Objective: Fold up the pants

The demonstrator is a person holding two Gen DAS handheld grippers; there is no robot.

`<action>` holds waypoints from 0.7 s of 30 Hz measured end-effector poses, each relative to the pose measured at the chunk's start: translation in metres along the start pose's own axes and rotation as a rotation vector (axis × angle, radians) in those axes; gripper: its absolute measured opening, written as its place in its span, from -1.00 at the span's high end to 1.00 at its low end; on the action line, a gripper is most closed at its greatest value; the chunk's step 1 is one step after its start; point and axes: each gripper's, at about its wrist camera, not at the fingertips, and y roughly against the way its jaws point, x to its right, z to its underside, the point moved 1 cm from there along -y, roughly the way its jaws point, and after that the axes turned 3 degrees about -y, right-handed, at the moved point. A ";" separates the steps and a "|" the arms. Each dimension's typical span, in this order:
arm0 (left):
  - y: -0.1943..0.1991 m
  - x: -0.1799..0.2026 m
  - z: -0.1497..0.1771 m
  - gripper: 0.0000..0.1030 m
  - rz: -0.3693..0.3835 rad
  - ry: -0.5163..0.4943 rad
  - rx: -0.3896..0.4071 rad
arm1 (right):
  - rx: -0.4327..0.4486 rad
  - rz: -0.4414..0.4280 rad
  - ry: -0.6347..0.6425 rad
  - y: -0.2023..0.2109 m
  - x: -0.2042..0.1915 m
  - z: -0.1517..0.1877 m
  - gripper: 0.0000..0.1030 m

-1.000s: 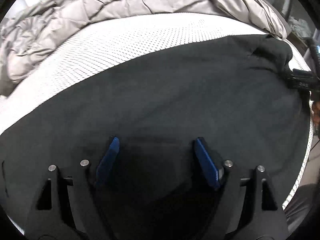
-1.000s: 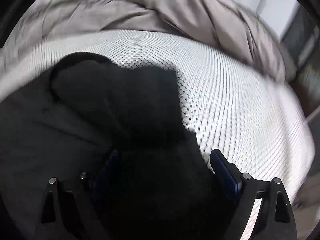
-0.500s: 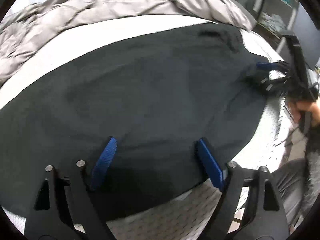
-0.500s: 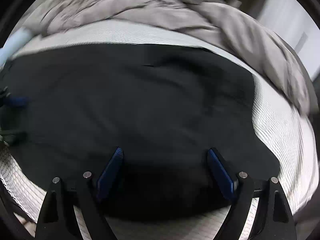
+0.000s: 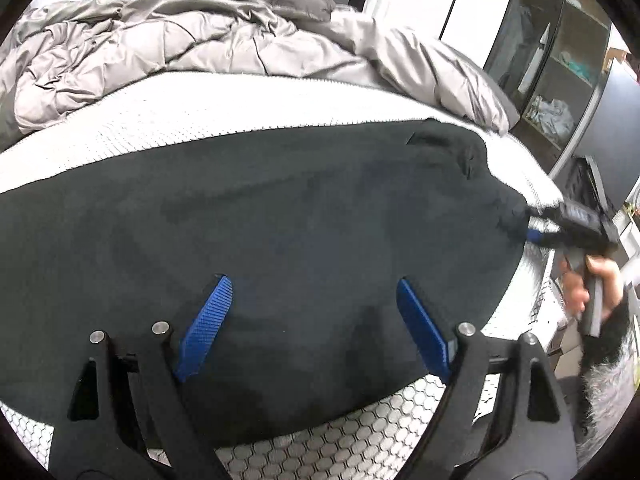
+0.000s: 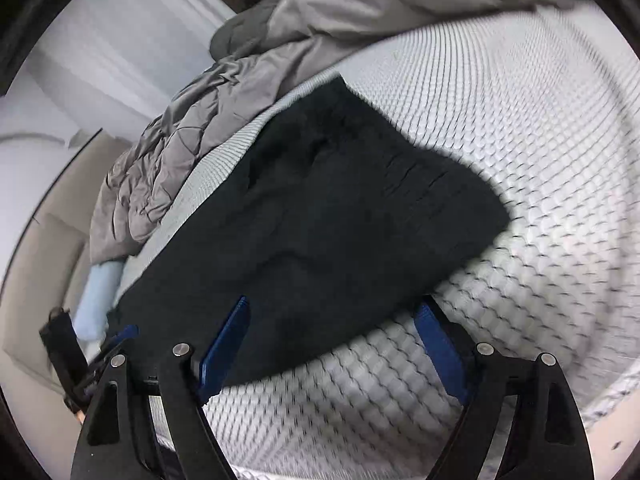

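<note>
No brand, label or writing can be read anywhere. The dark, soft-fabric pants [image 5: 280,216] lie spread flat on the white honeycomb-textured mattress [image 5: 352,436], a crumpled grey quilt [image 5: 192,40] beyond. The left gripper [image 5: 312,328] and right gripper [image 6: 332,344] both hover wide apart over the cloth's near edge, grasping nothing.

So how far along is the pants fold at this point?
Done: the black pants lie spread flat on the honeycomb mattress cover. In hand: nothing; left gripper and right gripper hover open near the near edge. Left: the actual folds, none clearly made yet.
</note>
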 end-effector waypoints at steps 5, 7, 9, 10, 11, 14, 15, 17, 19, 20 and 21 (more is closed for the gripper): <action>-0.011 -0.008 0.001 -0.61 -0.054 0.035 -0.026 | 0.196 -0.009 -0.135 -0.026 -0.002 -0.038 0.12; -0.007 -0.019 0.002 -0.61 -0.064 0.067 -0.023 | 0.224 0.026 -0.121 -0.029 -0.015 -0.048 0.50; 0.005 -0.034 0.001 -0.61 -0.090 0.087 0.006 | 0.264 0.039 -0.062 -0.028 -0.036 -0.069 0.58; 0.014 -0.045 0.001 -0.61 -0.113 0.099 0.027 | 0.281 -0.001 -0.013 -0.024 -0.058 -0.072 0.63; 0.020 -0.055 0.001 -0.61 -0.129 0.113 0.041 | 0.279 -0.038 0.046 -0.023 -0.084 -0.072 0.63; 0.044 -0.091 0.006 -0.61 -0.163 0.187 0.073 | 0.261 -0.122 0.262 -0.029 -0.172 -0.054 0.63; 0.051 -0.104 0.009 -0.61 -0.178 0.212 0.085 | 0.230 -0.196 0.368 -0.031 -0.213 -0.035 0.63; 0.063 -0.131 0.016 -0.61 -0.216 0.267 0.099 | 0.133 -0.288 0.532 -0.051 -0.272 -0.002 0.55; 0.074 -0.158 0.025 -0.60 -0.226 0.346 0.108 | 0.011 -0.345 0.673 -0.076 -0.312 0.031 -0.30; 0.079 -0.168 0.030 -0.60 -0.219 0.383 0.112 | -0.074 -0.346 0.751 -0.096 -0.328 0.052 -0.48; 0.083 -0.179 0.034 -0.60 -0.209 0.420 0.115 | -0.158 -0.313 0.820 -0.113 -0.335 0.067 -0.51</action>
